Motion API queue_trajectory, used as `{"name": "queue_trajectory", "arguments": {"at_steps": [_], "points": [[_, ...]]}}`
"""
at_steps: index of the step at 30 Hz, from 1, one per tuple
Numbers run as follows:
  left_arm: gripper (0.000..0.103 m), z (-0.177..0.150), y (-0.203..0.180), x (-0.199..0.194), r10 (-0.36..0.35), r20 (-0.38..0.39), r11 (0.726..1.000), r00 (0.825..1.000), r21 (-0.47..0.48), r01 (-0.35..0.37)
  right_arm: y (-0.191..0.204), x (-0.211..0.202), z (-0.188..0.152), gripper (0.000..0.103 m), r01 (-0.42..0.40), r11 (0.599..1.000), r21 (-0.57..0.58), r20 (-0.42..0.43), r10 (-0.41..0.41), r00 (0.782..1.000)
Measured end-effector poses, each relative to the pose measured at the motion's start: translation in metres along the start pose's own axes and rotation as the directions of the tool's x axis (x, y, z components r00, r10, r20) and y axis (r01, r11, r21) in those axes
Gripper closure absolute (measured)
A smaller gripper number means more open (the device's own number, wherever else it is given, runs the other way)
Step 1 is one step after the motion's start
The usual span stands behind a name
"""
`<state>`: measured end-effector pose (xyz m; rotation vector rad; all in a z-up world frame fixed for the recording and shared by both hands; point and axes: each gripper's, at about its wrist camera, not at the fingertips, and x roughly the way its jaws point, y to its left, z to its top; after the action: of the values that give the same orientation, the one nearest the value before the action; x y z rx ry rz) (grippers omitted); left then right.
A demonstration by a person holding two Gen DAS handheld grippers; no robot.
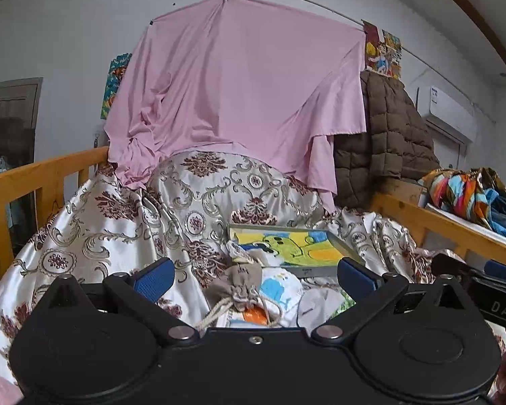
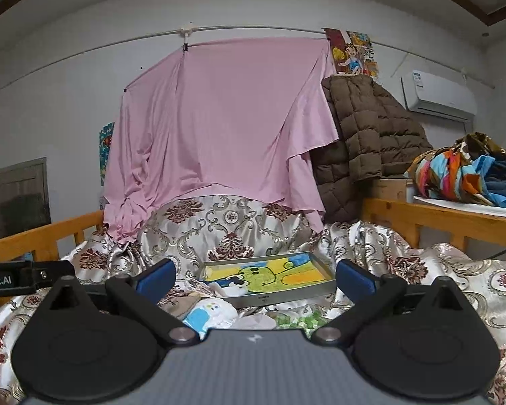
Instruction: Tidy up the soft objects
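Note:
Small soft things lie in a heap on the patterned bedspread (image 1: 94, 222): a beige drawstring pouch (image 1: 237, 285), a white cloth with blue print (image 1: 280, 287) and a white and green piece (image 1: 324, 303). Behind them is a tray with a yellow-green cartoon picture (image 1: 293, 246). My left gripper (image 1: 254, 273) is open, held just above the pouch. My right gripper (image 2: 254, 275) is open, above the same heap (image 2: 212, 314), with the tray (image 2: 270, 278) ahead of it. Its body shows at the right edge of the left wrist view (image 1: 489, 287).
A wooden bed rail (image 1: 33, 175) runs along both sides. A pink sheet (image 1: 239, 87) hangs over the far end, a brown quilted jacket (image 1: 388, 141) beside it. Colourful folded clothes (image 2: 462, 168) lie on a ledge to the right.

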<state>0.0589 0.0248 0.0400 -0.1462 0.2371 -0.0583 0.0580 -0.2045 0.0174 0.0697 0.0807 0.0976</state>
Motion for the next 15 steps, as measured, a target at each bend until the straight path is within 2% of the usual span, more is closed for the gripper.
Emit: {"name": "queue_trajectory", "arguments": {"at_steps": [10, 15], "points": [[0.001, -0.008, -0.005, -0.002, -0.010, -0.060, 0.999, 0.998, 0.030, 0.012, -0.005, -0.007, -0.007, 0.000, 0.010, 1.000, 0.020, -0.017, -0.009, 1.000], [0.001, -0.010, -0.003, 0.003, 0.021, -0.109, 1.000, 0.994, 0.025, -0.018, -0.006, -0.005, -0.014, 0.000, 0.006, 1.000, 0.023, -0.059, -0.004, 0.998]]}}
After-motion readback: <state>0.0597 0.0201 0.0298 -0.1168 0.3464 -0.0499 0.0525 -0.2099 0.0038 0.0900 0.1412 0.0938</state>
